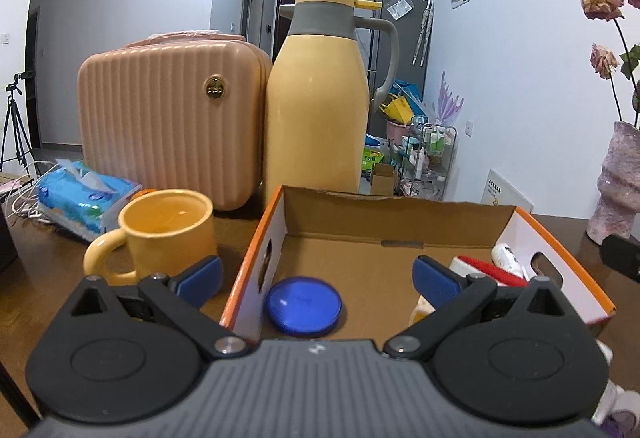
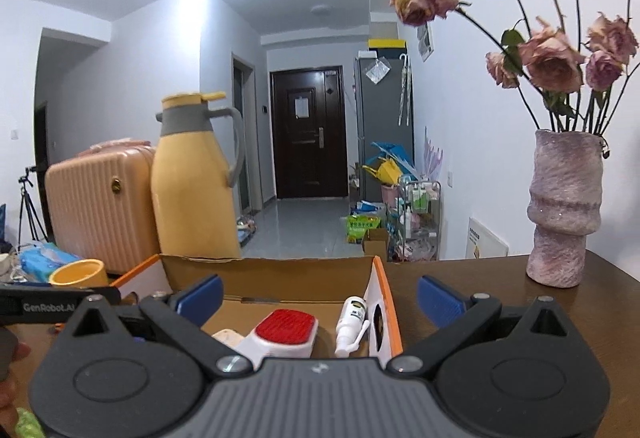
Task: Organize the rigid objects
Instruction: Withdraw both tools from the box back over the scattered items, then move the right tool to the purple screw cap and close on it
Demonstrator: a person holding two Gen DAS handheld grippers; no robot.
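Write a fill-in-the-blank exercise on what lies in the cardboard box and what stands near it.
1. The round lid lying in the cardboard box is ____ in colour.
2. The lint brush has a ____ pad.
3. The mug stands ____ the box.
4. Both the left gripper and the right gripper are ____.

Missing words: blue; red; outside; open

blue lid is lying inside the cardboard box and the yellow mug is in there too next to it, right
Not quite. The blue lid does lie inside the cardboard box, but the yellow mug stands outside it, on the table by the box's left wall. The left wrist view shows this.
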